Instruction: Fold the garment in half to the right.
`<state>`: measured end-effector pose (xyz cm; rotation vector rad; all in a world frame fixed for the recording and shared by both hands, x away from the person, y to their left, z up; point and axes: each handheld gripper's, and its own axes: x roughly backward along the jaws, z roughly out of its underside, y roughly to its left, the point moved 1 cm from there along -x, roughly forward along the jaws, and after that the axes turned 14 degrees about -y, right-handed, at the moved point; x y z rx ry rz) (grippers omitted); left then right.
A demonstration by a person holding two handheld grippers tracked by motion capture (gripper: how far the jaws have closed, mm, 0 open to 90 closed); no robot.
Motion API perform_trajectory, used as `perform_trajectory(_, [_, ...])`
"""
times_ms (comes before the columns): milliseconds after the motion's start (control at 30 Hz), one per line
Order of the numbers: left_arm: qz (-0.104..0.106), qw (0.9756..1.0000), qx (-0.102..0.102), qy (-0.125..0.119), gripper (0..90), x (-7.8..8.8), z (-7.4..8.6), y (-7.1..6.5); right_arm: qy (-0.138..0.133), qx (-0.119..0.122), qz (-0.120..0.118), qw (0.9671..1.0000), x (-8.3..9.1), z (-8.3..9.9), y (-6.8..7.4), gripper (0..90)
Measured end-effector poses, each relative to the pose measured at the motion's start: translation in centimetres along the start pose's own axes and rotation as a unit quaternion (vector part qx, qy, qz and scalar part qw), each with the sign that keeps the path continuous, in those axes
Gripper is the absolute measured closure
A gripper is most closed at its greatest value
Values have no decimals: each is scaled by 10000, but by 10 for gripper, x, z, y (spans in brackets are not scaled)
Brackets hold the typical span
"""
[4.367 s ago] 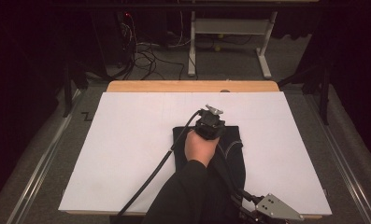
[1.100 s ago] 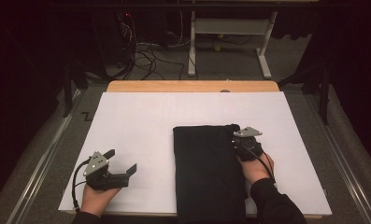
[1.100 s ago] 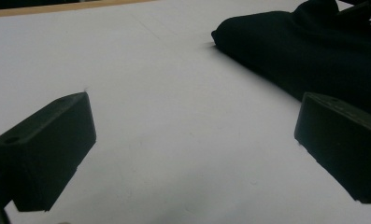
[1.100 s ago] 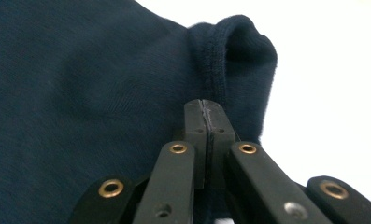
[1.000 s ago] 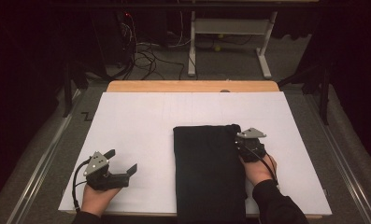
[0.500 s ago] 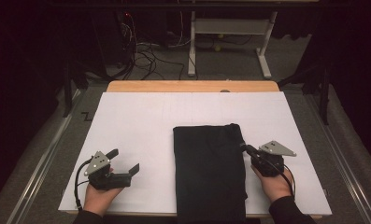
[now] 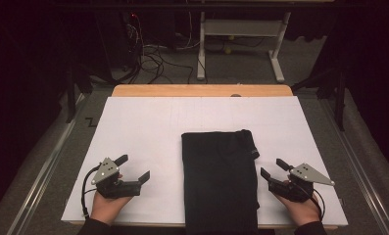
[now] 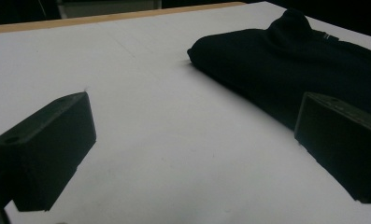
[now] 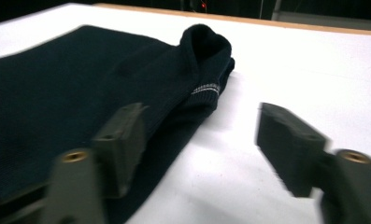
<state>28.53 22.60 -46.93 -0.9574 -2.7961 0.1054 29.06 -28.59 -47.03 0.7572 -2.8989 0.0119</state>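
Observation:
A black knitted garment (image 7: 219, 178) lies folded in a long rectangle on the white table cover (image 7: 148, 122), its near end at the front edge. A rolled cuff with a thin grey stripe (image 9: 205, 88) sticks out at its far right corner. My left gripper (image 7: 134, 167) rests open on the cover to the left of the garment (image 8: 304, 65), nothing between its jaws (image 8: 192, 144). My right gripper (image 7: 272, 168) sits just right of the garment (image 9: 80, 79). Its jaws have just been opening and now stand open (image 9: 204, 144), with nothing gripped.
A wooden table edge (image 7: 202, 90) runs along the far side of the cover. Metal rails (image 7: 363, 152) flank the table. Beyond it, cables (image 7: 153, 54) and a white frame (image 7: 241, 29) stand on the dark floor. Bare white cover lies beyond the garment.
My right gripper has come off the garment's far right edge, moved toward the near right onto the white cover, and opened. The left gripper has stayed where it was.

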Motion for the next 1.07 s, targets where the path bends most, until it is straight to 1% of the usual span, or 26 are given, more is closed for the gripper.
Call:
perform_trajectory(67, [-8,10000,14,-12,0,0,0,0,-135,-8,62,9999,5,-1,-1,166])
perform_trajectory(200, [1,10000,-2,-32,0,-1,0,1,-397,-157,117,9990,13,-5,-2,50])
perform_trajectory(267, [0,10000,-24,-13,0,-2,-1,0,-481,-171,170,9986,16,-8,-1,3])
perform_trajectory(367, [6,10000,-43,16,0,-3,-1,0,-632,-129,189,9977,24,-14,2,1])
perform_trajectory(467, [2,10000,-26,-12,0,-2,-2,-1,-718,-27,187,9972,33,-20,6,1])
perform_trajectory(533, [0,10000,-40,-12,0,-2,-2,-1,-766,83,170,9969,36,-20,8,1])
perform_trajectory(600, [-6,10000,-42,-6,0,-2,-2,-2,-756,157,184,9968,38,-19,8,1])
perform_trajectory(700, [24,9999,-94,84,0,-4,-1,-2,-686,137,186,9974,34,-14,5,1])
perform_trajectory(767, [53,9999,-95,71,0,-4,-1,-3,-638,64,133,9979,33,-12,4,1])
perform_trajectory(900, [58,9999,-131,42,0,-5,-3,-4,-729,161,174,9971,35,-14,7,1])
perform_trajectory(1000, [35,9999,-157,42,0,-4,-4,-4,-702,151,226,9972,36,-14,6,1])
perform_trajectory(1067, [54,9998,-186,15,0,-4,-5,-5,-744,157,232,9968,37,-14,7,1])
